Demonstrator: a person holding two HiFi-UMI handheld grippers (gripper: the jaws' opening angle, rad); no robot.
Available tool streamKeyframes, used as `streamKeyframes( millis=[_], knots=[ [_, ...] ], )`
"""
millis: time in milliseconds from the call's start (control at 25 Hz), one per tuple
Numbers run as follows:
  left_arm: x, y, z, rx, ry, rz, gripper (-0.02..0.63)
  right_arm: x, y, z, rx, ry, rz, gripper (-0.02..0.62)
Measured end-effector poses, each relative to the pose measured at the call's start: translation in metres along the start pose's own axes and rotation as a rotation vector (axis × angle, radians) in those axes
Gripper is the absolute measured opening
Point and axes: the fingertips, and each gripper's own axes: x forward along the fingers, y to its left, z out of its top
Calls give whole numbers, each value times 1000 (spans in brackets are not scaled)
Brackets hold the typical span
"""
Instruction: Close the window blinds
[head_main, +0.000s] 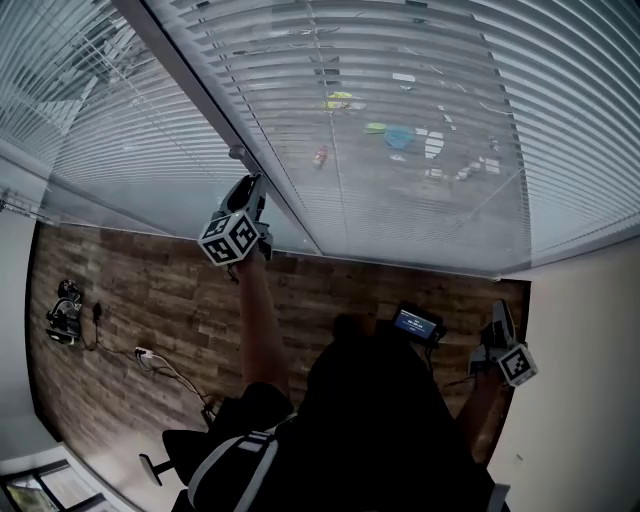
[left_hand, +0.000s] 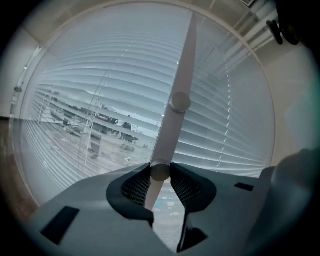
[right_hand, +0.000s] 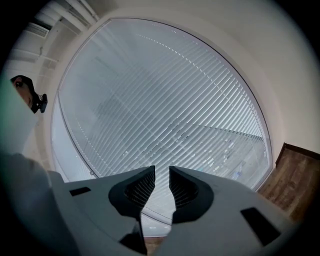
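Observation:
White slatted blinds (head_main: 400, 150) cover the big window ahead, with slats tilted so the street shows through; a second blind (head_main: 90, 120) hangs to the left of a grey mullion (head_main: 200, 90). My left gripper (head_main: 248, 188) is raised at that mullion. In the left gripper view its jaws (left_hand: 160, 172) are shut on the lower end of the pale round tilt wand (left_hand: 176, 100), which rises straight up before the slats (left_hand: 100, 85). My right gripper (head_main: 498, 320) hangs low at the right, away from the blinds. Its jaws (right_hand: 161, 180) stand a little apart with nothing between them.
Dark wood floor (head_main: 150, 290) runs under the window. A white power strip with cable (head_main: 150, 358) and a small dark device (head_main: 62, 312) lie on it at left. A chair base (head_main: 158, 465) sits below. A plain wall (head_main: 590, 380) closes the right side.

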Motion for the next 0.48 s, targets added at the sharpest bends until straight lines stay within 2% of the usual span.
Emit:
streamKeyframes(
  millis=[200,280,320,400,480],
  knots=[
    [-7,2,5,-201,-105,-100,138,4,7,2,7,-4,18,94],
    [-15,5,7,-232,-139,-96,138,8,10,6,9,2,25,94],
    [-16,6,10,-224,-143,-88,138,10,13,9,6,8,20,94],
    [-14,5,16,-155,-117,-69,138,8,17,16,-2,17,-7,94],
    [-7,-2,15,-19,-49,-36,147,3,17,18,-2,14,-25,94]
  ],
)
